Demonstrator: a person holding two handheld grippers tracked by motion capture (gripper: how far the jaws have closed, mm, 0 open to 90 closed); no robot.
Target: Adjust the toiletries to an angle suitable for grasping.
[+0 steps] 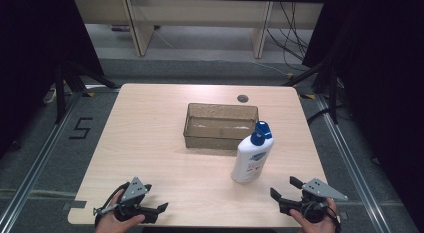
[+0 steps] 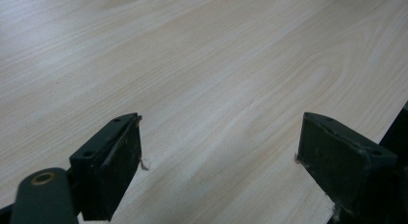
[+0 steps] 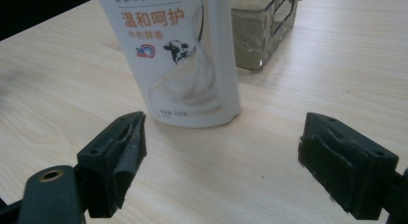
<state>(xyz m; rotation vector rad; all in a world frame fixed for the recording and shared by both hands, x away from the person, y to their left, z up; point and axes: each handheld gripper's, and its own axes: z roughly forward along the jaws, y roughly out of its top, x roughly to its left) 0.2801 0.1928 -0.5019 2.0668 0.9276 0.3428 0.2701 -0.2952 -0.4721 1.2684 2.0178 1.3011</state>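
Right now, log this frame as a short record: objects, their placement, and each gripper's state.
surface: wooden table
bottle: white lotion bottle with blue pump top, upright, just in front of the bin's near right corner
bin: clear plastic bin, mid-table
left gripper: open, nothing between the jaws, near front edge
right gripper: open, nothing between the jaws, facing the bottle

My pale wood-grain counter (image 1: 160, 143) carries a clear rectangular plastic bin (image 1: 220, 126) and, just beside it, an upright white blue-capped lotion bottle (image 1: 252, 158) (cow-printed label).
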